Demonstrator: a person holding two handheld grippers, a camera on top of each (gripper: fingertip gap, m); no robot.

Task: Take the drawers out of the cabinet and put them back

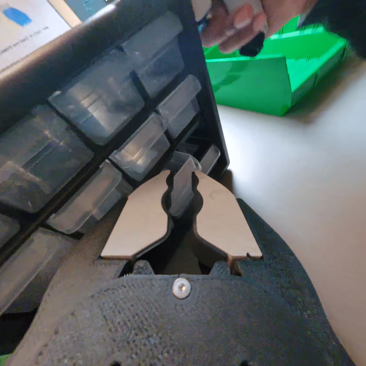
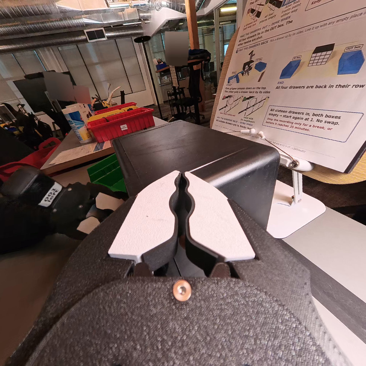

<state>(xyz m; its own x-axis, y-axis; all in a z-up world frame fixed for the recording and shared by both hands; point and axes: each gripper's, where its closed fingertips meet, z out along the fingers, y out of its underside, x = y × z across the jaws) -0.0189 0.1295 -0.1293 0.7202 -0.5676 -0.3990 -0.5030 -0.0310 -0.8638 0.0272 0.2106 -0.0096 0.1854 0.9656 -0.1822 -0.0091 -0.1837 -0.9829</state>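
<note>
Pale tabletop [image 1: 297, 198], black cabinet [image 2: 198, 142] of clear drawers upon it.

Left gripper [image 1: 183, 174] clamped on a drawer [image 1: 183, 190] tab at the bottom row, right end. Right gripper [image 2: 181, 174] closed, empty, over the cabinet top. Just beyond: green bin [image 1: 257, 87]. Behind: instruction sheet [image 2: 297, 79] on a white stand [image 2: 297, 210]; farther off, red bins [image 2: 120, 124].

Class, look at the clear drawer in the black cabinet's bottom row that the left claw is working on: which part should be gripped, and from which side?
Grip the handle lip jutting from the drawer front, coming straight in from the cabinet's open face. That lip is thin, flat and sticks out, so it fits edge-on between the left claw's fingers, as it does now; the drawer sides are hidden inside the frame.
</note>
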